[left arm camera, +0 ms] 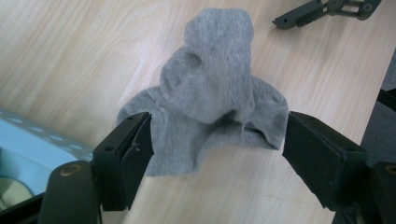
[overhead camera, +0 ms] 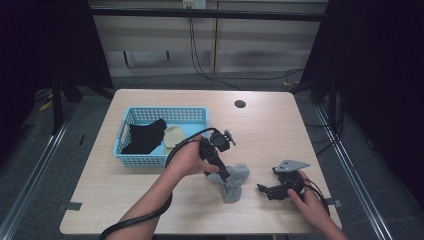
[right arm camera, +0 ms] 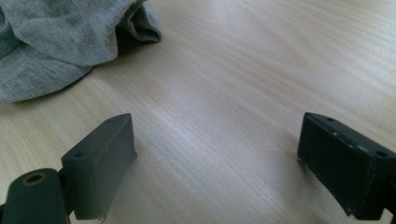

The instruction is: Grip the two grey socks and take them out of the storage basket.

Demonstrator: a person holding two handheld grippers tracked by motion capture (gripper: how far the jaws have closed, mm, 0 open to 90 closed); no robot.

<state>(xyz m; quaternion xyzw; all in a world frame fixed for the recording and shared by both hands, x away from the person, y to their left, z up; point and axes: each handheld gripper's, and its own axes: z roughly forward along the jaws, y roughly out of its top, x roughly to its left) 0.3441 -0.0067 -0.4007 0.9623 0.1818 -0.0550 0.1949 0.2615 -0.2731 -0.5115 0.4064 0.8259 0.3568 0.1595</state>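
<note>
A crumpled grey sock lies on the wooden table near the front middle. My left gripper is tilted down over its left end. In the left gripper view the gripper is open, its jaws standing on either side of the near edge of the sock without pinching it. My right gripper rests low over the table just right of the sock, pointing left. Seen from the right gripper view it is open over bare wood, with the sock at the upper left.
A light blue basket stands left of centre, holding a black garment and a beige one. Its corner is beside my left jaw. A round cable hole sits near the table's far edge.
</note>
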